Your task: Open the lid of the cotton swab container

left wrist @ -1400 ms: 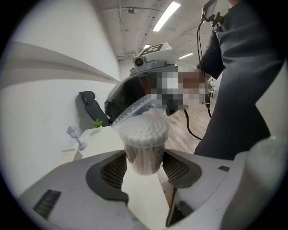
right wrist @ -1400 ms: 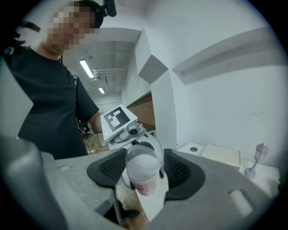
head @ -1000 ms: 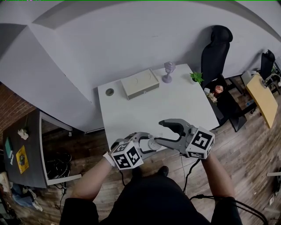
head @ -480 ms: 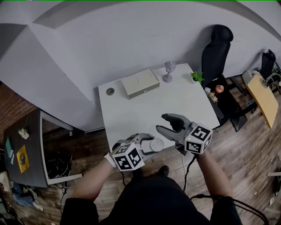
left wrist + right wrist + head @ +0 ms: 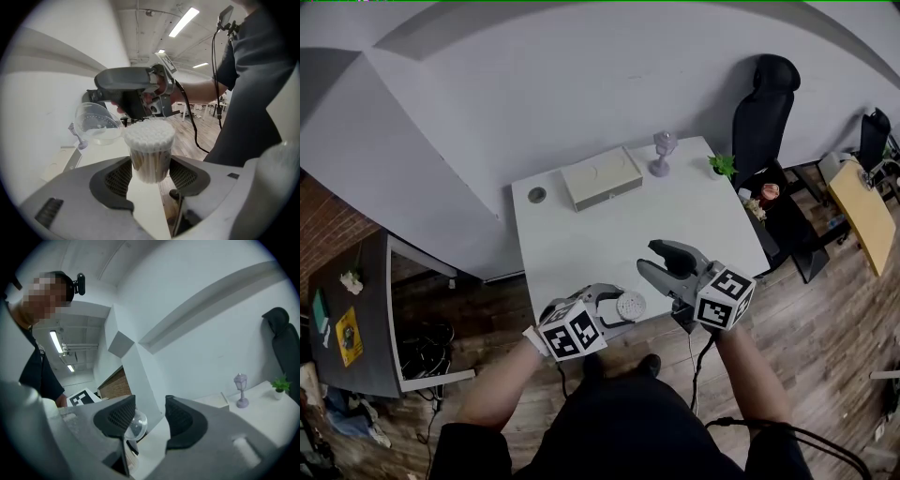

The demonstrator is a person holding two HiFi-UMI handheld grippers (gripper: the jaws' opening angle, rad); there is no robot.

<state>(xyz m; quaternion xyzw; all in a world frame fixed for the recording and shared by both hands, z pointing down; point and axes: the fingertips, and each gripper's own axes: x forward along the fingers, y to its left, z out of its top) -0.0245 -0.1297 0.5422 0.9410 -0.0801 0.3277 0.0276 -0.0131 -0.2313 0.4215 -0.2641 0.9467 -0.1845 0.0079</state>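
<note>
White tabletop point(image 5: 581, 234) stretches away beyond both grippers, which the person holds at its near edge. A flat beige box point(image 5: 600, 177) lies well past the jaws, against the far side.

The right gripper point(image 5: 649, 259) has its jaws standing well apart with nothing clamped between them. It points out over the table, close beside the left gripper's load and a little beyond it.

The left gripper point(image 5: 150, 174) is clamped on the cotton swab container point(image 5: 150, 161). Its two ribbed pads press the sides of the clear cylinder low down, so the tub stands upright out of the jaws.

The clear lid point(image 5: 96, 124) is off the container's mouth, tipped over beside the rim on the table side, just under the right gripper's jaws. In the right gripper view it peeks out from behind one jaw. I can't tell whether that jaw touches it, or whether a hinge holds it to the tub.

The container is packed full of swabs point(image 5: 149, 136). Their white tips form a tight dome at the open top, and pale sticks show through the wall.
</note>
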